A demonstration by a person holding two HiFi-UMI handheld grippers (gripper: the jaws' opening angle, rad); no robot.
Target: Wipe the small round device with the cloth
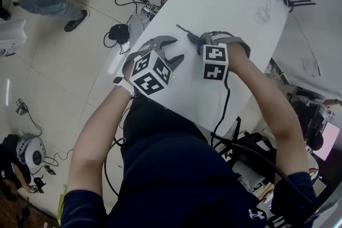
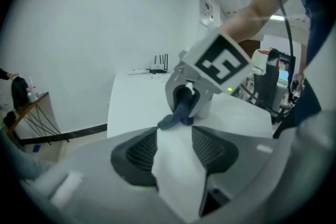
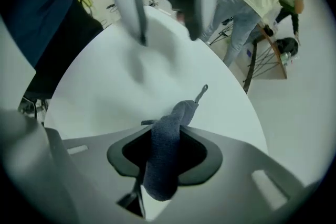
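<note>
Cloth [image 3: 163, 165] hangs pinched in right claw [image 3: 164, 131]; left claw [image 2: 175, 136] gapes empty.

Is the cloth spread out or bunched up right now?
Bunched up: the cloth is a narrow roll pinched in the right gripper, none of it spread flat.

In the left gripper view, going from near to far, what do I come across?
First the left gripper, jaws apart → blue cloth → right gripper clamping that cloth → router at the far end.
</note>
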